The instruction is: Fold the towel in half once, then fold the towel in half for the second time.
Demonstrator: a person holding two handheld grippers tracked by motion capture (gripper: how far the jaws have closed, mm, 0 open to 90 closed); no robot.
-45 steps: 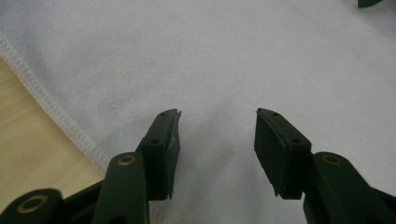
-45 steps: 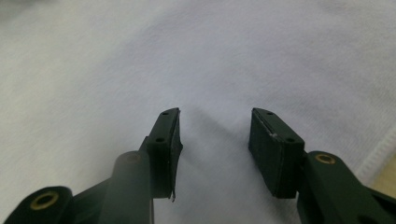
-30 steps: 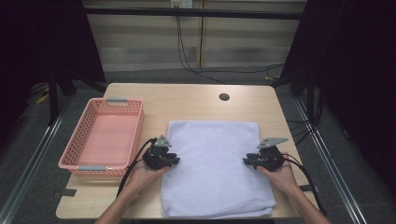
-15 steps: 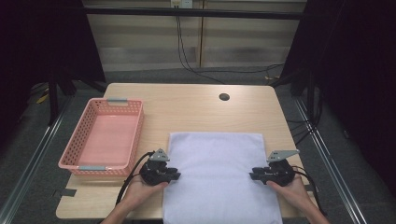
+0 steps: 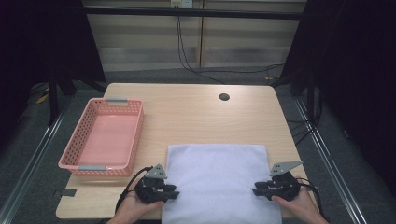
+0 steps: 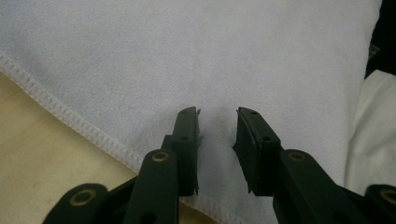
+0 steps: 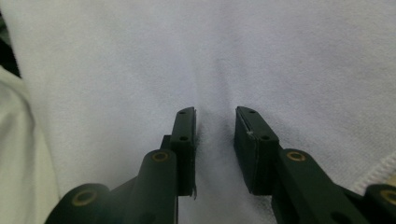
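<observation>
- Both hands have drawn back toward the near table edge since a second ago, and the towel (image 5: 218, 179) has come with them, its near end now hanging over that edge.
- Left gripper (image 5: 173, 192) lies low at the towel's left hem, pointing inward; its jaws have just been opening and stand a little apart, cloth between them but not pinched.
- Right gripper (image 5: 256, 190) mirrors it at the right hem, jaws also a little apart over the cloth.
- Each hand comes in from below, wrapped around its gripper.
- Basket (image 5: 74, 158) sits left of the towel on the table (image 5: 187, 112).
</observation>
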